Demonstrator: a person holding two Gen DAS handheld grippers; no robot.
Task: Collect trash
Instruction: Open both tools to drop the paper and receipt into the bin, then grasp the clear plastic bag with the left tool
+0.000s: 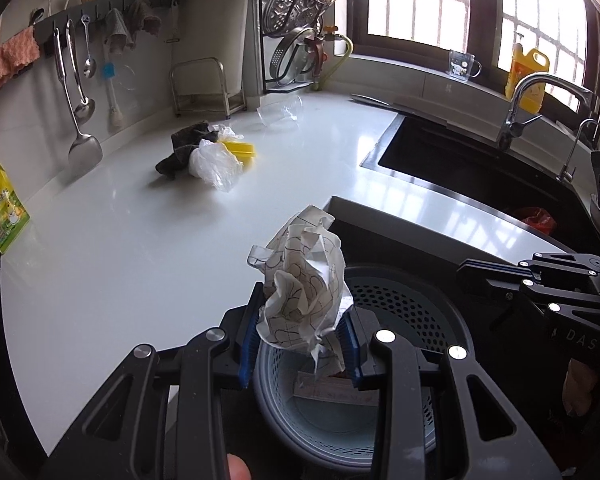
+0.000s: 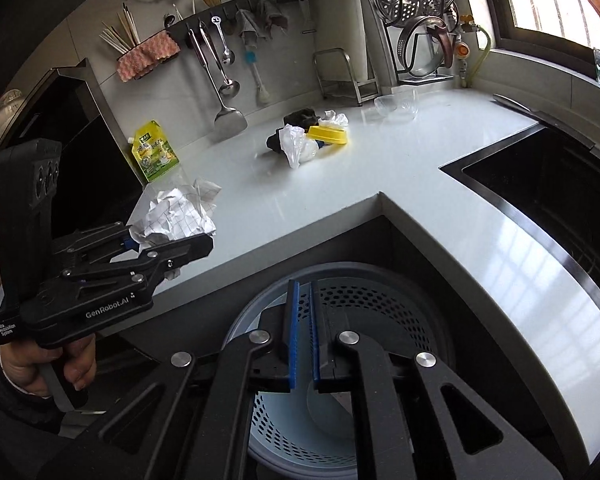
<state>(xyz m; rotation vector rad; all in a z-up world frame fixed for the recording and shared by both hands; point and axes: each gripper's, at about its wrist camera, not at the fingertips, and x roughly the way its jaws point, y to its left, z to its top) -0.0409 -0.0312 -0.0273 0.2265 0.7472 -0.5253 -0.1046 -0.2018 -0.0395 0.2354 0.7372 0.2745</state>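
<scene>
My left gripper (image 1: 300,336) is shut on a crumpled printed paper ball (image 1: 304,280) and holds it over the round perforated grey bin (image 1: 420,312) below the counter edge. In the right wrist view the left gripper (image 2: 140,240) holds the same paper ball (image 2: 180,212) at the left. My right gripper (image 2: 303,336) is shut and empty, its blue pads nearly touching, right above the bin (image 2: 380,300). A scrap of paper (image 1: 332,392) lies inside the bin. More trash sits on the white counter: a crumpled clear plastic bag (image 1: 214,164), a dark cloth (image 1: 180,148) and a yellow lid (image 1: 240,148).
A dark sink (image 1: 480,168) with a faucet (image 1: 516,116) is at the right. A clear plastic cup (image 1: 280,114) lies near the dish rack (image 1: 296,52). A yellow-green pouch (image 1: 2,208) leans on the wall. Utensils (image 1: 76,92) hang on the wall rail.
</scene>
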